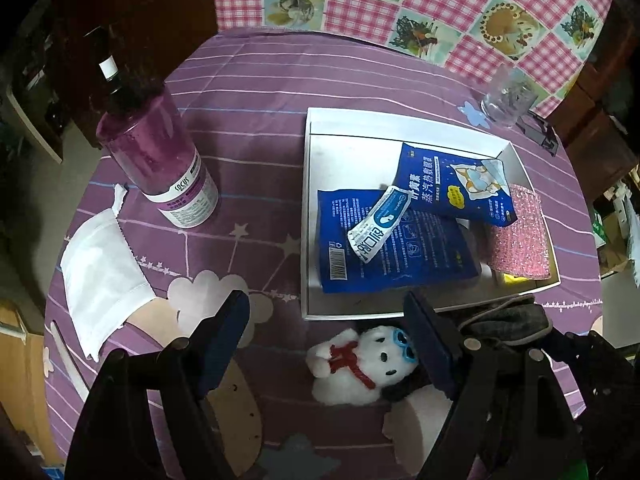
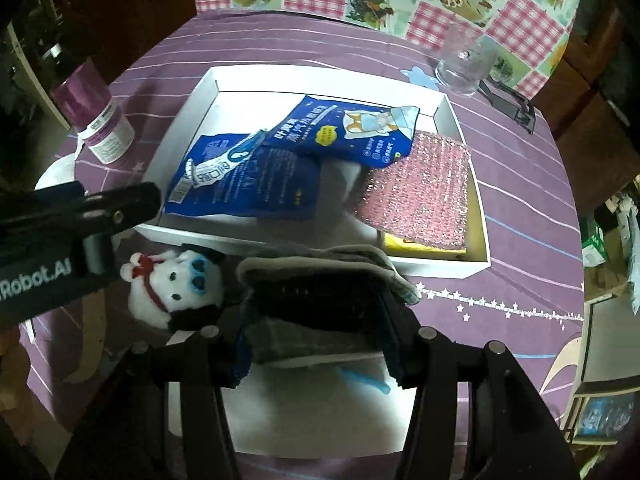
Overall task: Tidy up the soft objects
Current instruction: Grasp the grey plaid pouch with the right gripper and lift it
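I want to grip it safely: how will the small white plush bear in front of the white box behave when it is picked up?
The plush bear looks stuffed and fluffy, so it will probably squash between the pads and weigh little. Its rounded body may slip or turn if pinched at an edge. The red ribbon could catch on a finger.

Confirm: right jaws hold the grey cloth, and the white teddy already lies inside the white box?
Not quite. The teddy lies on the purple tablecloth outside the white box, as the right wrist view shows. The right gripper does hold the grey cloth.
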A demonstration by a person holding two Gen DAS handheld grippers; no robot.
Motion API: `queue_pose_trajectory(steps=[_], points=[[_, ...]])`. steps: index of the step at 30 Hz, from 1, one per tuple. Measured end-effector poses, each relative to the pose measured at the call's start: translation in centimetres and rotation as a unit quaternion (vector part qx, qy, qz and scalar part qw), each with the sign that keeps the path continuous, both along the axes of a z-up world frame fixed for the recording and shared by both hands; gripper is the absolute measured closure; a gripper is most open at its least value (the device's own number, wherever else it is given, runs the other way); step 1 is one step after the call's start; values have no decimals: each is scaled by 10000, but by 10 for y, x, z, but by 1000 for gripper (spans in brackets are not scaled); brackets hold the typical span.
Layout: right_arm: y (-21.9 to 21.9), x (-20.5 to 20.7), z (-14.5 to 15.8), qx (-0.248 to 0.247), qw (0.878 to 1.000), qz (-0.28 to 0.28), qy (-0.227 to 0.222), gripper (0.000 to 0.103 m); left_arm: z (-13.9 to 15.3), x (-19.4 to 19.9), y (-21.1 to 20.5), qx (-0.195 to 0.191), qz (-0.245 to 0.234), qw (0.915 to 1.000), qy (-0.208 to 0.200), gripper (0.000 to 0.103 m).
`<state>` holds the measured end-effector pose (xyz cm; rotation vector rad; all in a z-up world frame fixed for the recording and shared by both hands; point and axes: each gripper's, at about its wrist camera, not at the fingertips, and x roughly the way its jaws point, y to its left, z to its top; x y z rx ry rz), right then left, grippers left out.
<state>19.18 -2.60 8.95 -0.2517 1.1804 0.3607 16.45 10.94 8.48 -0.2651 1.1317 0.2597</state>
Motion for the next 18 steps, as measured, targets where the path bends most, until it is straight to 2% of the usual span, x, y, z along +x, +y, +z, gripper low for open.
queue_pose_trajectory(steps=[1,2,3,5,10,18], points=[[-2,1,2,63,10000,-43,5,52,0,0,0,2,-2,10000,-2,23],[-4,2,3,134,9999,-94,0,61,1,0,0,3,-2,10000,-6,23],[-9,3,6,218,9996,-154,19,67,1,0,0,3,2,10000,-9,23],[-15,6,8,249,9994,-238,38,71,1,0,0,3,1,10000,-16,23],[-28,11,14,471,9984,-304,96,73,1,1,-3,25,-41,10000,-14,23],[-46,5,43,654,9966,-382,-311,73,5,1,-11,83,-152,9998,-79,23]])
